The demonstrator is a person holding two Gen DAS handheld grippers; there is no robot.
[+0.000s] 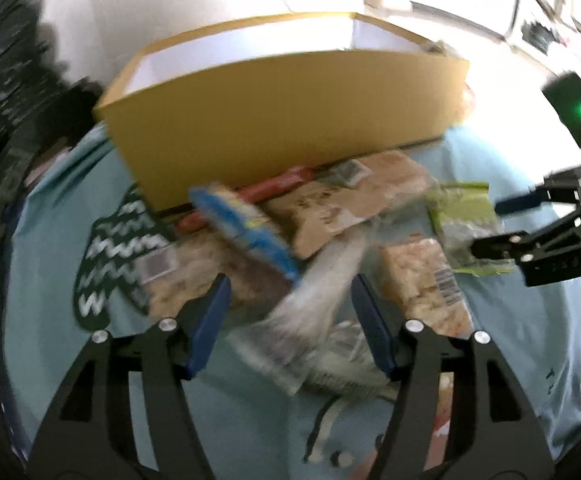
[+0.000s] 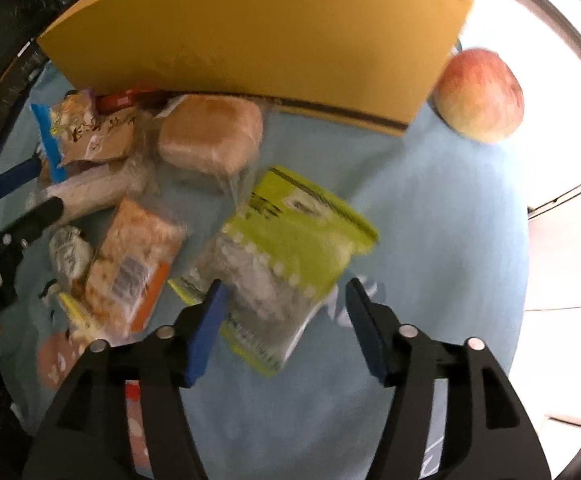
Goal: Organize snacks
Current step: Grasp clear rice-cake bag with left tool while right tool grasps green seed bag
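Crowding snack packets (image 1: 330, 216) against yellow box (image 1: 282, 120), apple (image 2: 480, 94) beside corner

Motion-blurred fisheye views, blown-out glare upper right, dark vignetted edges

The left gripper (image 1: 290, 300), jaws apart, hangs over a clear wrapped packet (image 1: 322, 280) in a blurred snack pile on a blue cloth (image 1: 522, 320), before a yellow box (image 1: 282, 120), the right gripper (image 1: 486, 228) nearby.
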